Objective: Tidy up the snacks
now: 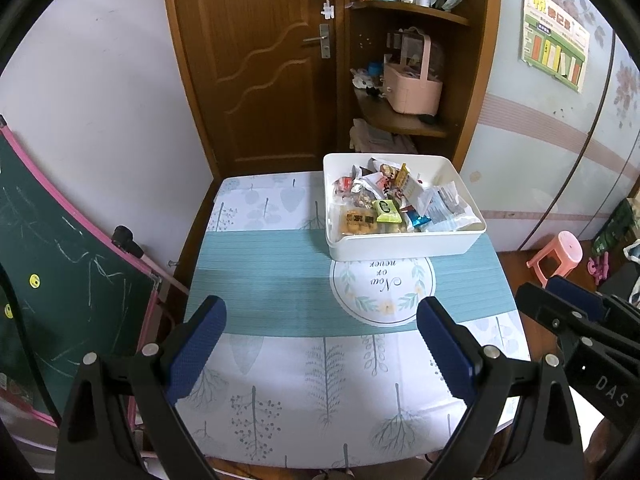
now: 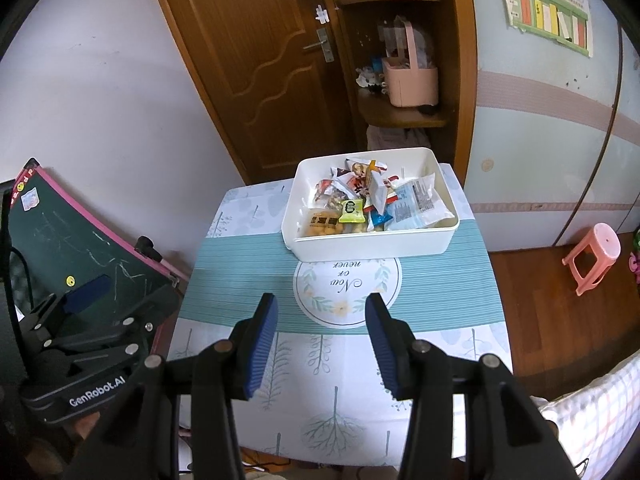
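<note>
A white rectangular bin stands at the far right part of the small table, filled with several wrapped snacks. My left gripper hangs open over the near half of the table, with nothing between its blue pads. My right gripper is also open and empty, jaws narrower, above the near middle of the table, well short of the bin. Each gripper shows at the edge of the other's view: the right gripper and the left gripper.
The table wears a teal and white cloth with a round printed emblem before the bin. A green chalkboard leans at the left. A wooden door and corner shelves stand behind; a pink stool sits on the floor at right.
</note>
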`<action>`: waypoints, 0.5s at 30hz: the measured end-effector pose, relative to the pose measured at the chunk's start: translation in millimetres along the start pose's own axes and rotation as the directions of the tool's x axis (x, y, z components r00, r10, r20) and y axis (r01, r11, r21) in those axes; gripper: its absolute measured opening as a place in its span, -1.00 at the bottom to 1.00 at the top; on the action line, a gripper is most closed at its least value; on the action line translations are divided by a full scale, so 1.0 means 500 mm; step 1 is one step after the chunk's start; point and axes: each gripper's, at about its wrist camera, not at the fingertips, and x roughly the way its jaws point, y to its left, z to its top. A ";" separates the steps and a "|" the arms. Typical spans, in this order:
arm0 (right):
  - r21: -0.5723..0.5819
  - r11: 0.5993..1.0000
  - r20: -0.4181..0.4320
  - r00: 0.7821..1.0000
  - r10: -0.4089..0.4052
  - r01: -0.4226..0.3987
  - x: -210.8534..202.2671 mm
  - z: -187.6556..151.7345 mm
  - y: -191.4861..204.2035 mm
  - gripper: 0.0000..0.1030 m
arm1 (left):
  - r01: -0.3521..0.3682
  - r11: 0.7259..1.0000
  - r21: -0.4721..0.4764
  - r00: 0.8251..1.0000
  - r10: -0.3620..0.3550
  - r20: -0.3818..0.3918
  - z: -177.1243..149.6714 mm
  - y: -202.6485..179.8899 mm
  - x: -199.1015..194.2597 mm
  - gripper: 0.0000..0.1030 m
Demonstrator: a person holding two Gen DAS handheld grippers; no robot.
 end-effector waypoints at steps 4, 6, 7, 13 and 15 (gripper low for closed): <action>0.001 1.000 0.000 1.000 -0.002 0.002 -0.001 -0.001 0.001 -0.11 | 0.007 1.000 0.005 1.000 -0.007 0.000 -0.007 0.001 -0.003 0.86; 0.002 1.000 -0.001 1.000 -0.002 0.002 -0.002 -0.001 0.002 -0.11 | 0.011 1.000 0.008 1.000 -0.011 0.000 -0.009 0.002 -0.006 0.86; 0.003 1.000 -0.001 1.000 -0.003 0.003 -0.005 -0.005 0.002 -0.11 | 0.013 1.000 0.009 1.000 -0.013 0.001 -0.011 0.002 -0.007 0.86; 0.002 1.000 0.001 1.000 -0.009 0.009 -0.016 -0.014 0.004 -0.11 | 0.016 1.000 0.010 1.000 -0.016 0.001 -0.016 0.004 -0.011 0.86; 0.002 1.000 0.001 1.000 -0.008 0.008 -0.017 -0.014 0.003 -0.11 | 0.017 1.000 0.010 1.000 -0.017 0.001 -0.016 0.004 -0.011 0.86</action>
